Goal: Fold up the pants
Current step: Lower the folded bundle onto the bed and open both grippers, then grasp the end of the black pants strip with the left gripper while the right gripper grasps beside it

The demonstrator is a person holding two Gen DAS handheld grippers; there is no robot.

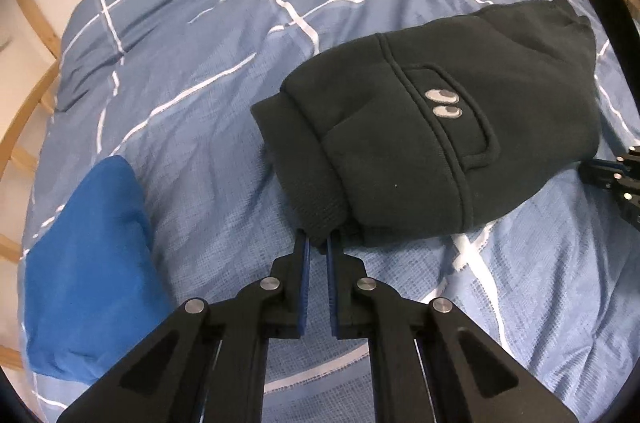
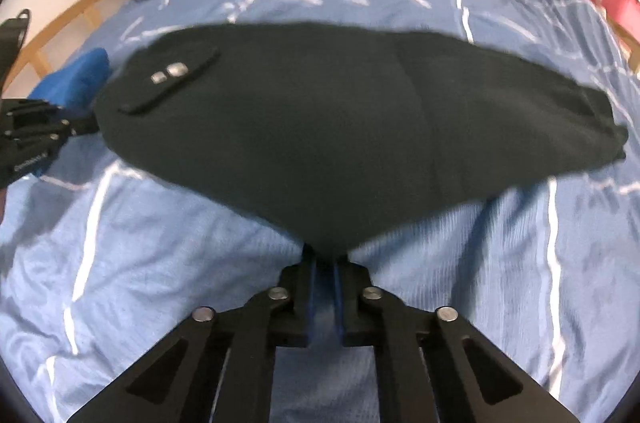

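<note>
Both tools look the same: matte black plastic, printed-looking. The left tool has chunky angled linkage arms with triangular cutouts, round silver pins at the joints, and thin blue pads lining its fingers. The right tool matches, with faint small lettering on the side.

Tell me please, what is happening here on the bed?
A person is folding black pants on a blue checked duvet, with a gripper in each hand. The left gripper is shut on a ribbed cuff, and the right gripper is shut on the near edge. A blue cloth lies apart.
</note>
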